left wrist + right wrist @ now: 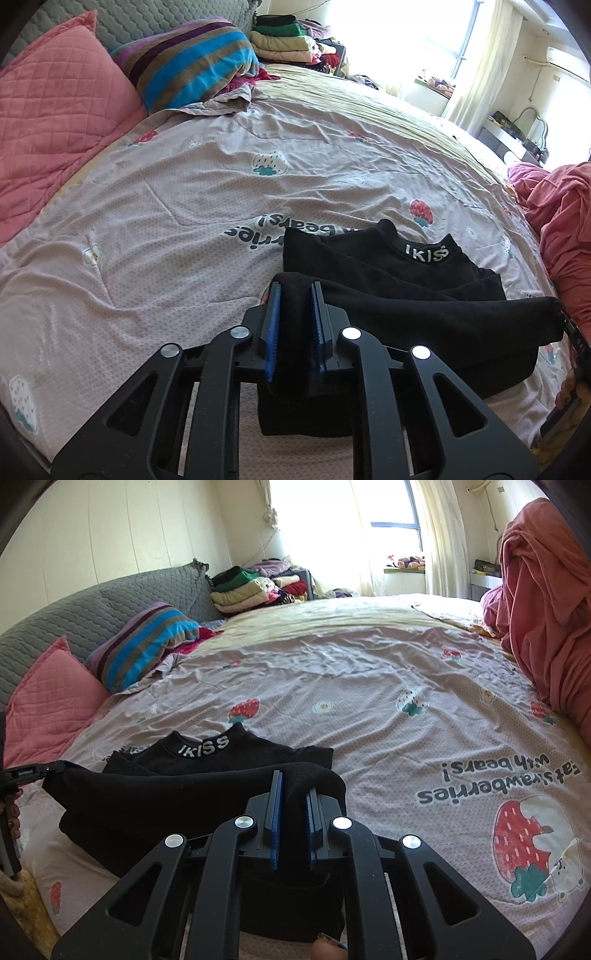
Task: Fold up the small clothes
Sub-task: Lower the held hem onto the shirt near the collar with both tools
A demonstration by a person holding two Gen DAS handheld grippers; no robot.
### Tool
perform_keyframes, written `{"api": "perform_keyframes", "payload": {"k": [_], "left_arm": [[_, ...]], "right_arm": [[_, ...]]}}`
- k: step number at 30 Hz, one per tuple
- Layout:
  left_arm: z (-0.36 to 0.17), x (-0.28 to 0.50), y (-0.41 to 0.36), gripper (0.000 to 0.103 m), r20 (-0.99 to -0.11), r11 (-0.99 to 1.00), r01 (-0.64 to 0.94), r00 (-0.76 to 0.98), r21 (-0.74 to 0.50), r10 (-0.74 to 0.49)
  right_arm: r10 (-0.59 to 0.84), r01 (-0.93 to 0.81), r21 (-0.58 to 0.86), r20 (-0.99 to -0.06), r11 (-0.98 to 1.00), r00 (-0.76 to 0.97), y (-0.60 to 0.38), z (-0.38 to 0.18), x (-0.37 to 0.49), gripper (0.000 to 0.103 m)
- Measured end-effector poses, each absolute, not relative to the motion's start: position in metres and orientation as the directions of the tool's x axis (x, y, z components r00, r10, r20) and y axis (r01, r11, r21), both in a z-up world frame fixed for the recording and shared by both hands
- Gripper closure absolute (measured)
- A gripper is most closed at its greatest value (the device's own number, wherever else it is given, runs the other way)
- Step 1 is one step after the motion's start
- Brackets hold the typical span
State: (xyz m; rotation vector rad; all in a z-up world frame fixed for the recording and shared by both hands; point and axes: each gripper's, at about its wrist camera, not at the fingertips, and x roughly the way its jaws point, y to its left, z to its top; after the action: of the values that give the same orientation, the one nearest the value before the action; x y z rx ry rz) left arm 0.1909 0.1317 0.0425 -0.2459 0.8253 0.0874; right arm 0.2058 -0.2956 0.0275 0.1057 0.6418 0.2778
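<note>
A small black top point(369, 269) with a white-lettered collar point(426, 254) lies on the strawberry-print bed cover point(184, 206). Its near hem is lifted into a fold stretched between both grippers, above the lower part of the top. In the left wrist view my left gripper point(295, 288) is shut on the left end of this fold, black cloth filling the gap between the blue pads. My right gripper point(294, 784) is shut on the right end of the fold of the top point(207, 790). Each gripper shows at the other view's edge: right gripper point(572, 332), left gripper point(22, 775).
A pink quilted pillow point(55, 122) and a striped pillow point(192, 62) lie at the grey headboard point(92, 609). Folded clothes point(255, 587) are stacked beyond the bed. A pink blanket heap point(546, 609) rises at the right. Fingers of a hand point(11, 812) hold the left gripper.
</note>
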Motion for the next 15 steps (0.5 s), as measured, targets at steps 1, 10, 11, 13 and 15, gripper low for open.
{"api": "perform_keyframes", "payload": {"k": [1, 10, 11, 13, 15], "left_arm": [[0.042, 0.191, 0.132, 0.092, -0.735, 0.968, -0.173, 0.677, -0.183, -0.018], [0.056, 0.167, 0.132, 0.069, -0.686, 0.968, -0.177, 0.728, -0.178, 0.007], [0.058, 0.163, 0.128, 0.069, -0.68, 0.971, -0.167, 0.734, -0.168, 0.008], [0.058, 0.157, 0.12, 0.069, -0.676, 0.978, -0.145, 0.737, -0.149, 0.006], [0.056, 0.151, 0.11, 0.069, -0.675, 0.984, -0.125, 0.738, -0.129, 0.005]], "right_arm": [[0.277, -0.215, 0.176, -0.579, 0.961, 0.766, -0.295, 0.027, 0.206, 0.086], [0.243, -0.223, 0.104, -0.526, 0.969, 0.815, -0.292, 0.037, 0.184, 0.069], [0.255, -0.24, 0.098, -0.523, 0.966, 0.813, -0.289, 0.038, 0.18, 0.069], [0.279, -0.275, 0.088, -0.525, 0.957, 0.804, -0.282, 0.037, 0.173, 0.069], [0.3, -0.306, 0.081, -0.536, 0.949, 0.789, -0.276, 0.036, 0.167, 0.07]]}}
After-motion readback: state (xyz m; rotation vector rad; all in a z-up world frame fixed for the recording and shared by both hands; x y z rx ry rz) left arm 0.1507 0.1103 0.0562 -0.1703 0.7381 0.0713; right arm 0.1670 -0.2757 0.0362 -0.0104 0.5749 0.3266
